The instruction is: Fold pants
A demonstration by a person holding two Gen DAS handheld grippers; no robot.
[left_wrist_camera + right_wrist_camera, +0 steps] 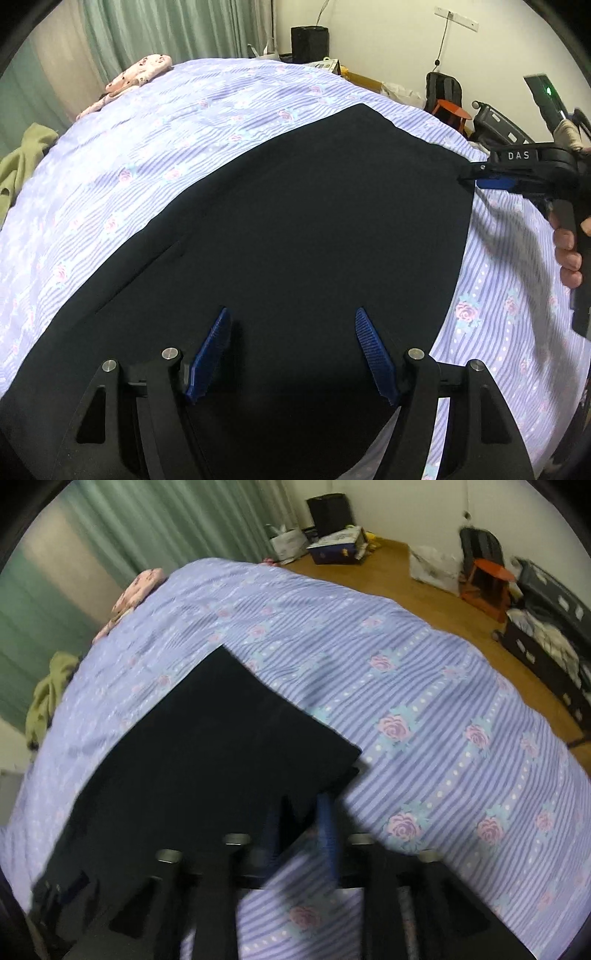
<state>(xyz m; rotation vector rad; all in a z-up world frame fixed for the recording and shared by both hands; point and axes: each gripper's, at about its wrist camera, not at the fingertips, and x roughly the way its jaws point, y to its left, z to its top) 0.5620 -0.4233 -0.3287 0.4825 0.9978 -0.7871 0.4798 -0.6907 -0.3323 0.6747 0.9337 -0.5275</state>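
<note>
Black pants lie flat on a purple striped floral bedspread. My left gripper is open, with its blue pads above the near part of the pants and nothing between them. My right gripper is at the pants' right edge and is shut on that edge. In the right wrist view the pants spread to the upper left and my right gripper pinches the cloth at their near corner. That view is blurred.
A pink floral cloth and an olive green garment lie at the bed's far left. Green curtains hang behind. The wooden floor holds boxes, an orange stool, a backpack and dark crates on the right.
</note>
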